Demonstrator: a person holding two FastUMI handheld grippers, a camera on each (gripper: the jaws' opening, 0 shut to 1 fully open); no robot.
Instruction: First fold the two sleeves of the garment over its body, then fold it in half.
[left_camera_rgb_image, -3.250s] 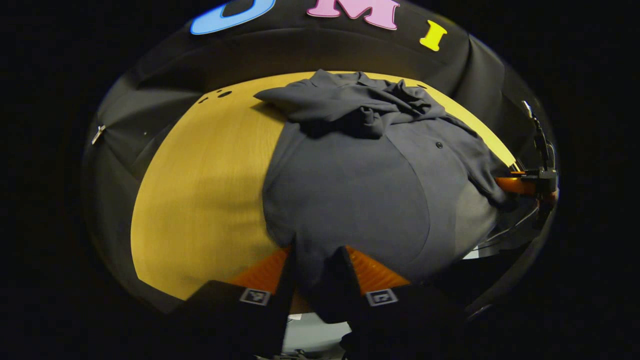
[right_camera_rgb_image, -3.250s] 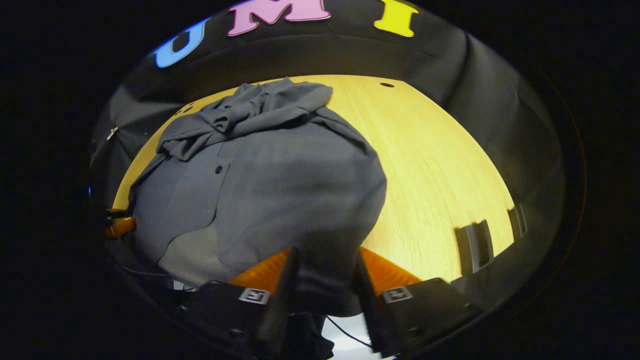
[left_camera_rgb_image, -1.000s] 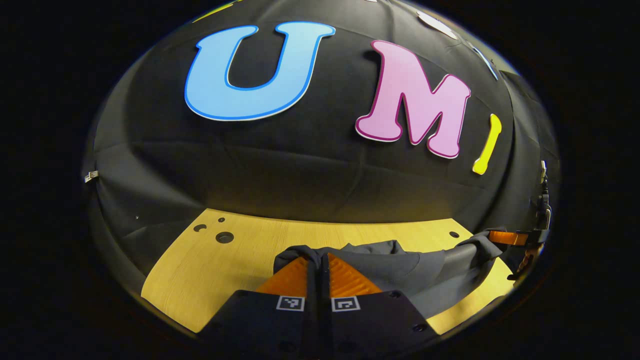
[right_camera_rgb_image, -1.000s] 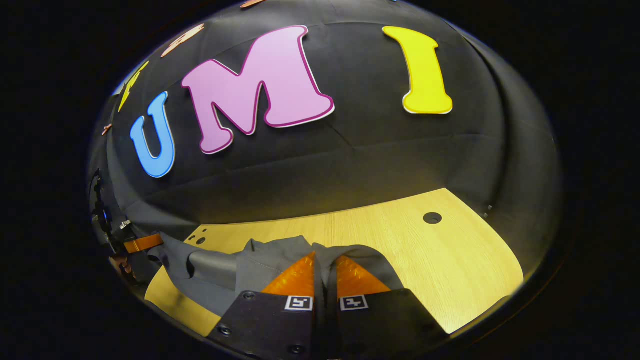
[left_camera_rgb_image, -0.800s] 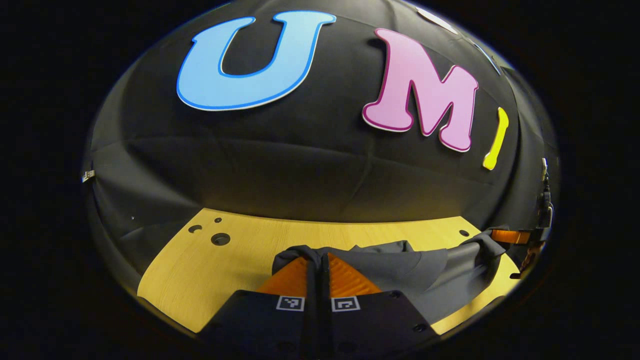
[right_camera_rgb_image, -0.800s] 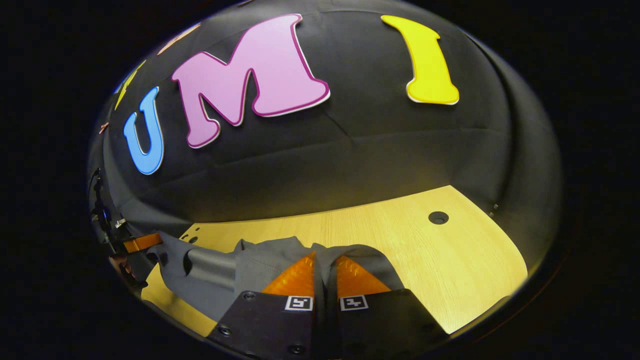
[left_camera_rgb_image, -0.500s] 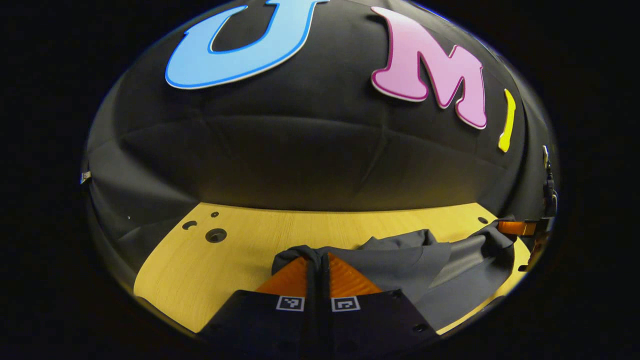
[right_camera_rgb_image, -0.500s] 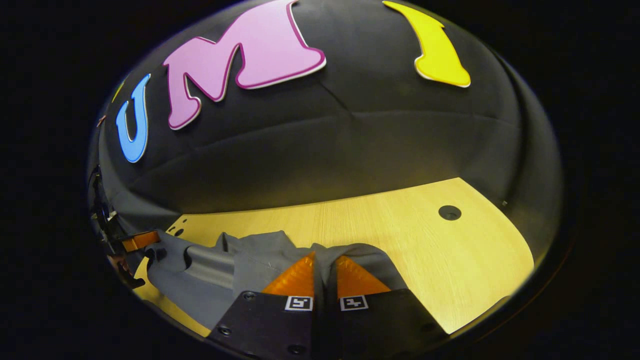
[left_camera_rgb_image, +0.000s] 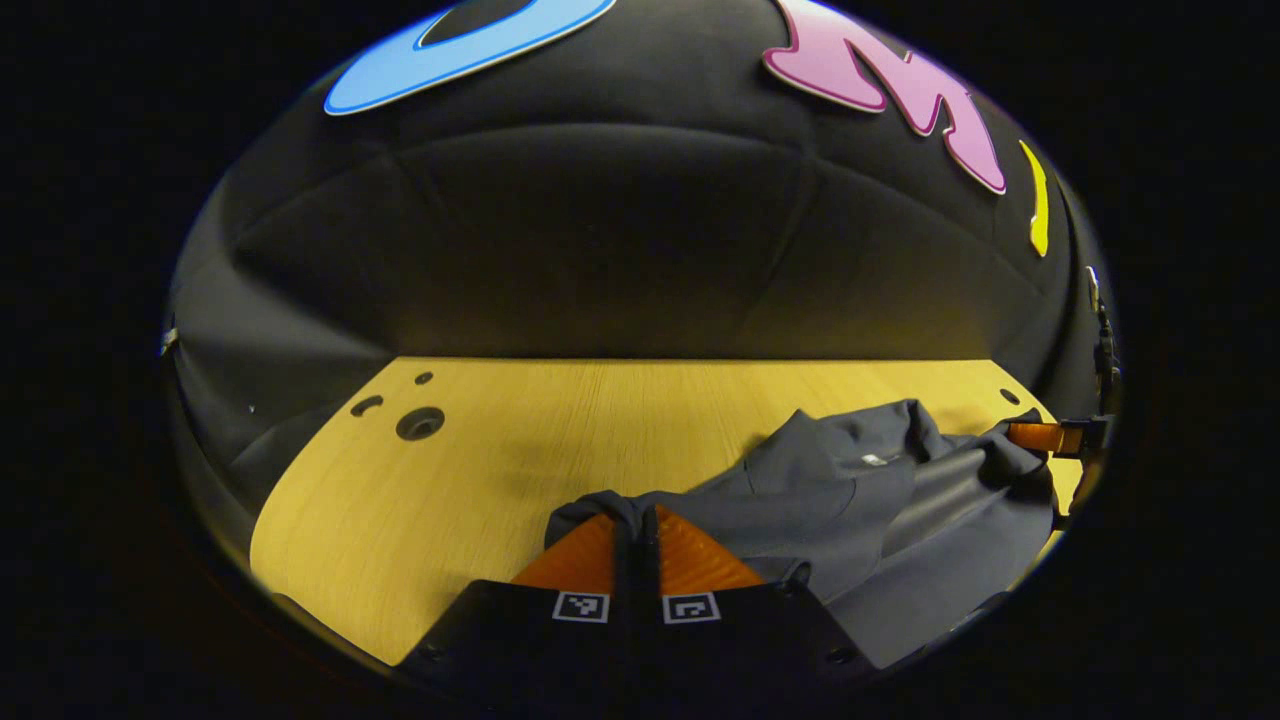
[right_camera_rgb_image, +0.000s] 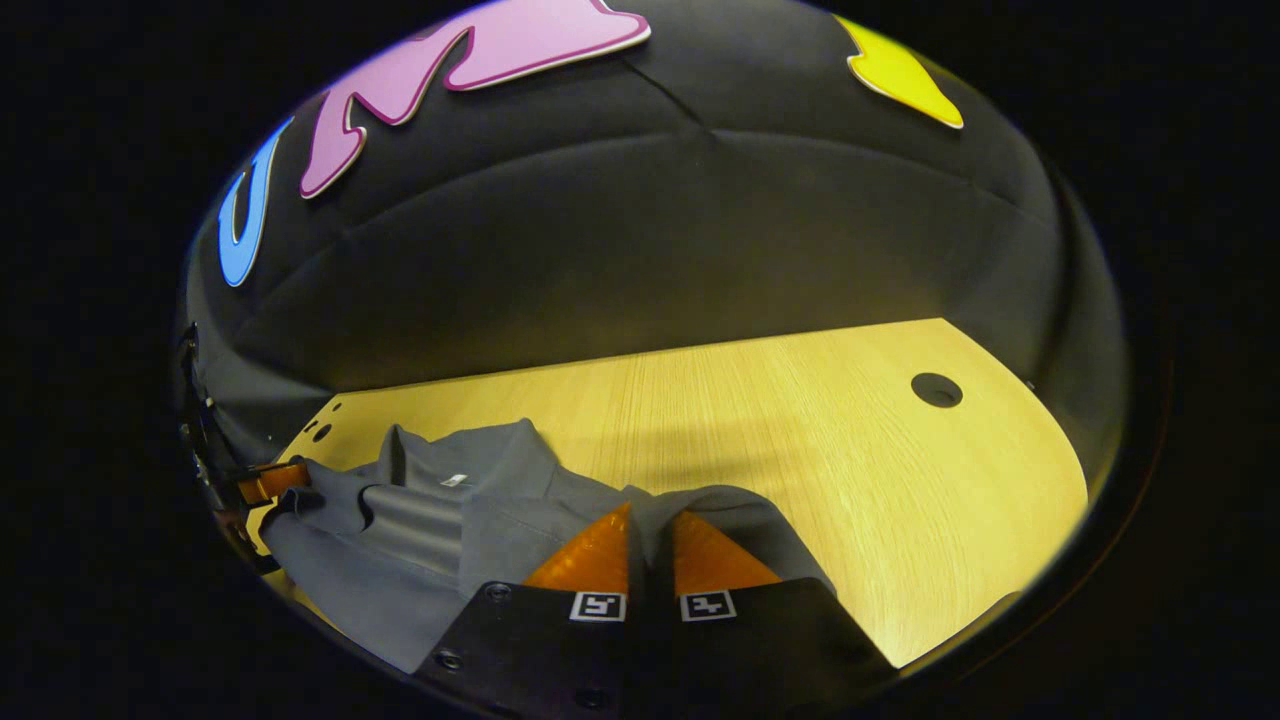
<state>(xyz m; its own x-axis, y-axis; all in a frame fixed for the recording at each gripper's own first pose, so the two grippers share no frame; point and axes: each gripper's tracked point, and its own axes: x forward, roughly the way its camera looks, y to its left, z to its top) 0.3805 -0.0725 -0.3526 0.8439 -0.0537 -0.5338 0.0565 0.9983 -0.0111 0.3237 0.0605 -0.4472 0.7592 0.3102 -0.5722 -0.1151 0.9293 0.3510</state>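
1. Here, in the left gripper view, the left gripper (left_camera_rgb_image: 637, 515) sits low over the wooden table (left_camera_rgb_image: 480, 480), its two fingers drawn together with a thin fold of the grey garment (left_camera_rgb_image: 830, 500) pinched between them.
2. The cloth wraps over both fingertips and spreads away to the right of that view, lying in soft rumples on the tabletop.
3. A small pale tag (left_camera_rgb_image: 874, 460) shows on the cloth near its raised collar edge.
4. At the far right rim of the left gripper view, the right gripper (left_camera_rgb_image: 1045, 437) shows as a short fingertip touching the far corner of the garment.
5. In the right gripper view, the right gripper (right_camera_rgb_image: 650, 520) is likewise closed to a narrow slit, with an edge of the garment (right_camera_rgb_image: 420, 520) caught between its fingers and draped over their tips.
6. From there the cloth runs off to the left of that view, lying on the table (right_camera_rgb_image: 850, 480) with a broad fold standing up along its middle.
7. The same pale tag (right_camera_rgb_image: 454, 480) shows on the cloth in this view.
8. The left gripper (right_camera_rgb_image: 270, 480) appears at the far left edge of the right gripper view, at the garment's other corner.
9. Round holes (left_camera_rgb_image: 420, 423) are cut into the tabletop at the left of the left gripper view, well apart from the cloth, and a single hole (right_camera_rgb_image: 936, 390) sits at the right of the right gripper view.
10. The dark cloth wall (left_camera_rgb_image: 620, 240) rises behind the table.
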